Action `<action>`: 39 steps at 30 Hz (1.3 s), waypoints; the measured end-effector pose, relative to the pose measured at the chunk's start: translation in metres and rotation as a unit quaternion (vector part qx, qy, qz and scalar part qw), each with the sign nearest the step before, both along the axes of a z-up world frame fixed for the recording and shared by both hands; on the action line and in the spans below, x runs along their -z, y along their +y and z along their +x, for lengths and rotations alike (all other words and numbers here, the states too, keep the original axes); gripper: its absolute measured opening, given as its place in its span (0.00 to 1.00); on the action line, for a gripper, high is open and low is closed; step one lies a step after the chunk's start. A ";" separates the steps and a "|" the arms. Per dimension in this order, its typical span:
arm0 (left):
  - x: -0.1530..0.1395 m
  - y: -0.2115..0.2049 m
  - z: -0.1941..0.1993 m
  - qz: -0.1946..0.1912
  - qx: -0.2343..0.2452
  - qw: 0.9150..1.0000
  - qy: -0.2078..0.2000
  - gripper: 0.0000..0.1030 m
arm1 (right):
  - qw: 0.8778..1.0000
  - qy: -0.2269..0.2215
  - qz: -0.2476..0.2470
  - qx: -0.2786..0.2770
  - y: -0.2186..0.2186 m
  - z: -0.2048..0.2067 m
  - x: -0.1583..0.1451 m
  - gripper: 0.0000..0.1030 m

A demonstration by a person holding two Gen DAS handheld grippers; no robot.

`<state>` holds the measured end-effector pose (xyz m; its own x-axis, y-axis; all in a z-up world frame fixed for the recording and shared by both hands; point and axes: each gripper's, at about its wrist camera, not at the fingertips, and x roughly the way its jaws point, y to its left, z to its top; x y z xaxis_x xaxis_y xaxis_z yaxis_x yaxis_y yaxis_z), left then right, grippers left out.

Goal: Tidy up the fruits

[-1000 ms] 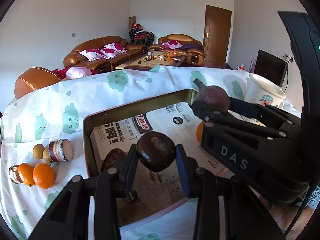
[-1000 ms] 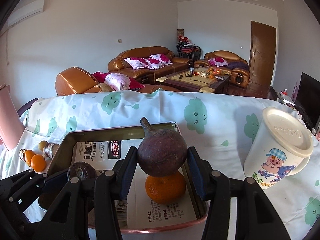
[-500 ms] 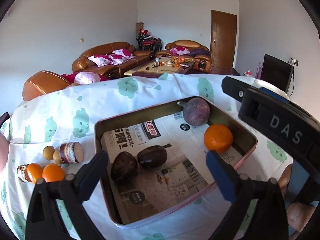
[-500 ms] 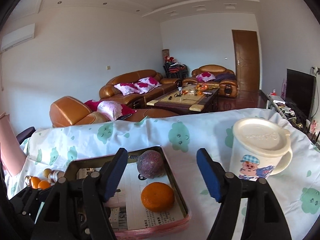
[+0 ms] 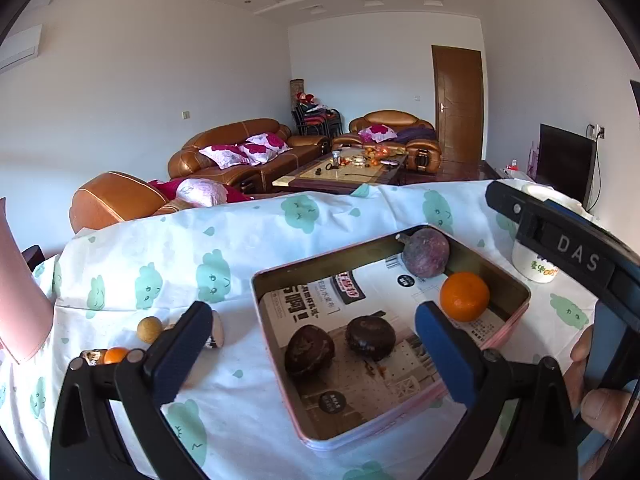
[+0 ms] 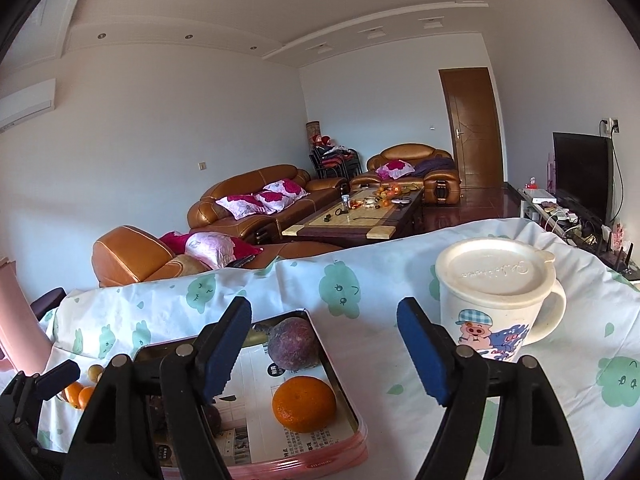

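A pink-rimmed metal tray (image 5: 507, 328) lined with newspaper sits on the cloud-print tablecloth. In it lie two dark brown fruits (image 5: 309, 351) (image 5: 370, 337), a purple fruit with a stem (image 5: 425, 252) and an orange (image 5: 464, 297). My left gripper (image 5: 313, 348) is open and empty, raised above and before the tray. My right gripper (image 6: 324, 346) is open and empty, raised above the tray's right end (image 6: 347, 412), over the purple fruit (image 6: 293, 344) and orange (image 6: 304, 404).
Left of the tray lie a small tan fruit (image 5: 149, 329), small oranges (image 5: 115, 355) and a jar partly hidden by my left finger. A lidded white mug with a pig picture (image 6: 494, 302) stands right of the tray. A pink object (image 5: 20, 300) stands at the far left.
Both grippers opened and let go of their fruits into the tray, the left a dark brown one, the right the purple one. Both then drew back and up from the tray.
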<state>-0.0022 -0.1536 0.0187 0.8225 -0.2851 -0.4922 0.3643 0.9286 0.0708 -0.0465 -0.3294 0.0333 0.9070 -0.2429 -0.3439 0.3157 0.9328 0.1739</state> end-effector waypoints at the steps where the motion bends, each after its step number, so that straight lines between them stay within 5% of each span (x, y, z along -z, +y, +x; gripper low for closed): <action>1: 0.001 0.003 0.001 0.002 -0.005 1.000 0.000 1.00 | 1.000 -0.001 0.000 0.001 0.001 0.000 0.001 0.74; 26: 0.010 0.092 0.018 0.014 -0.077 0.997 0.017 1.00 | 1.000 0.022 -0.007 -0.003 0.048 -0.022 0.009 0.75; 39: 0.008 0.142 0.030 0.015 -0.109 0.994 0.023 1.00 | 0.998 0.035 -0.008 -0.061 0.113 -0.018 0.011 0.75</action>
